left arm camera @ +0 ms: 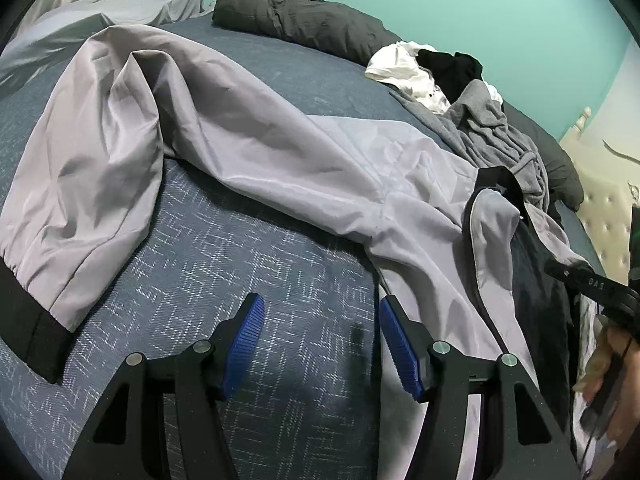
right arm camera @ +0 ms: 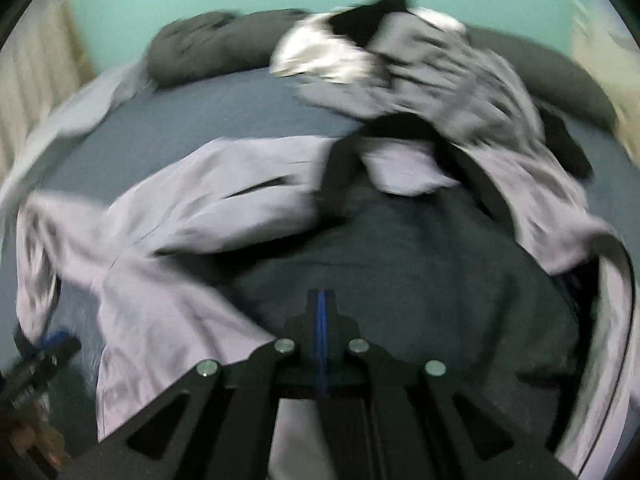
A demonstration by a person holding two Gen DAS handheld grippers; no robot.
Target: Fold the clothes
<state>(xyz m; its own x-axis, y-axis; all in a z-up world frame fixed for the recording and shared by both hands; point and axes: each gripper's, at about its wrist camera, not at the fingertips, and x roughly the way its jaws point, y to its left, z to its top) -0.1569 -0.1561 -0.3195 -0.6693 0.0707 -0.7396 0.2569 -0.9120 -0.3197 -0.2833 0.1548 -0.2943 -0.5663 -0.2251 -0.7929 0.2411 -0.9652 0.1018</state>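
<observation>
Grey jacket (left arm camera: 248, 152); black tool (left arm camera: 592, 284) reads "DAS".

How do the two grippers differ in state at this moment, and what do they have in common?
The left gripper has its jaws apart with only the blue bedspread between them; the right gripper has its blue pads pressed together. The left gripper hangs beside the light grey jacket, the right over its dark lining. The left view is sharp, the right blurred. Neither holds cloth.
</observation>
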